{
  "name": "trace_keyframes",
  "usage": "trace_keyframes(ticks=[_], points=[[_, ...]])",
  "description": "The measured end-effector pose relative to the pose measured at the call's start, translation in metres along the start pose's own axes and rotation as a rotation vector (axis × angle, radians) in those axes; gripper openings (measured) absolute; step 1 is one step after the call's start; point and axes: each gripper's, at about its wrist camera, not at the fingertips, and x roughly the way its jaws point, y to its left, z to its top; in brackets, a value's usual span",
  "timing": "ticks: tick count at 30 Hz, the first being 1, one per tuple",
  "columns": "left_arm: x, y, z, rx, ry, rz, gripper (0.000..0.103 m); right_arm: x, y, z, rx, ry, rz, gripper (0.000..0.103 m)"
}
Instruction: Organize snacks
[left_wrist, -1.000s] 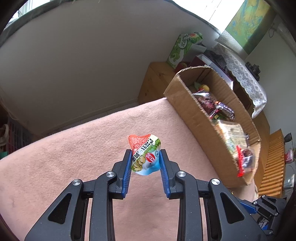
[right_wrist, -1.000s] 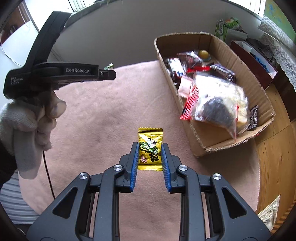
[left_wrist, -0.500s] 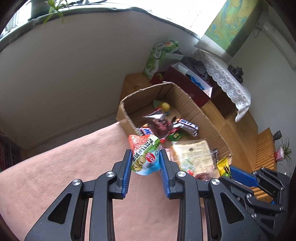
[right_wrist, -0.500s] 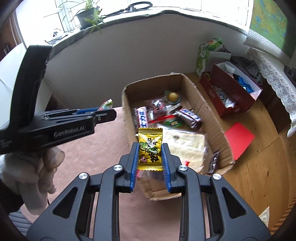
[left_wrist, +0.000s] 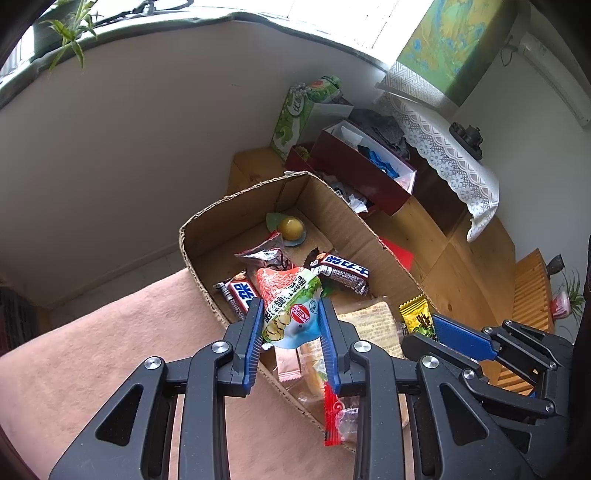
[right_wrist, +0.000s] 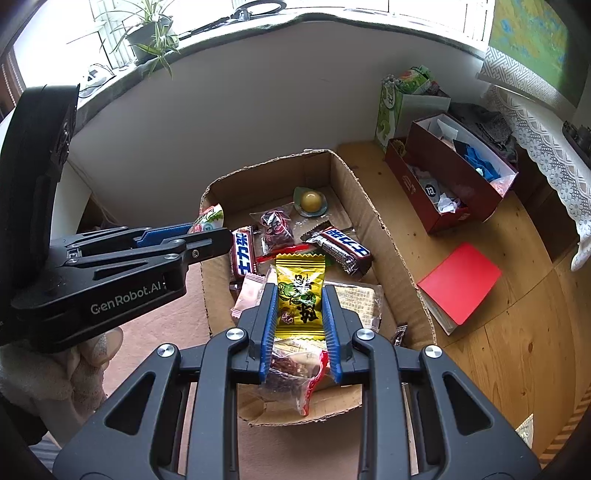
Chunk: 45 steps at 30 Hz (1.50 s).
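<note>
Left gripper (left_wrist: 291, 325) pinches a red-green packet (left_wrist: 290, 306), right gripper (right_wrist: 300, 317) a yellow one (right_wrist: 300, 295) — both above the cardboard box (right_wrist: 391, 258); best released low, into bare spots.

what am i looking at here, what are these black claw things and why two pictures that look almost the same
These are hand-held tongs, one in each of a person's hands, each with a camera looking along its fingers. So one picture is from the left tongs, the other from the right tongs; each also shows the other pair at its edge. The left tongs are shut on a red, green and blue snack pouch. The right tongs are shut on a yellow candy packet. Both hang above an open cardboard box that already holds chocolate bars and other wrapped snacks. The box sits on a pink cloth.
</note>
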Motion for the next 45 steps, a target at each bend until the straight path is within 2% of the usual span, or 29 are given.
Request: trace_keyframes(ticks=[4,9,11,13,21,26,38,40,41,45], points=[[0.002,-0.001,0.000,-0.002,0.009,0.009,0.027,0.002,-0.005,0.000,0.010,0.009,0.005,0.025],[0.001,-0.002,0.003,-0.009,0.020,0.014,0.035,0.002,-0.006,0.001,0.007,0.010,0.000,0.026],[0.000,-0.002,0.004,-0.009,0.020,0.022,0.040,0.001,-0.008,0.001,0.006,0.010,-0.005,0.035],[-0.001,-0.003,0.004,-0.010,0.018,0.020,0.042,-0.002,-0.009,0.001,0.007,0.002,-0.011,0.049],[-0.010,-0.006,0.003,0.001,0.014,0.017,0.042,-0.014,-0.014,-0.004,0.021,-0.002,-0.023,0.049],[-0.012,-0.014,0.006,0.024,0.023,-0.008,0.051,-0.027,-0.018,-0.014,0.040,-0.010,-0.027,0.049],[-0.046,-0.027,-0.003,0.033,-0.006,0.039,0.055,-0.055,-0.026,-0.031,0.080,-0.021,-0.043,0.051],[-0.052,-0.028,-0.006,0.040,-0.013,0.046,0.055,-0.061,-0.025,-0.033,0.088,-0.028,-0.047,0.071],[-0.055,-0.029,-0.007,0.043,-0.015,0.050,0.055,-0.065,-0.024,-0.035,0.094,-0.039,-0.050,0.074],[-0.069,-0.031,-0.018,0.057,-0.025,0.066,0.055,-0.076,-0.019,-0.038,0.095,-0.049,-0.057,0.076]])
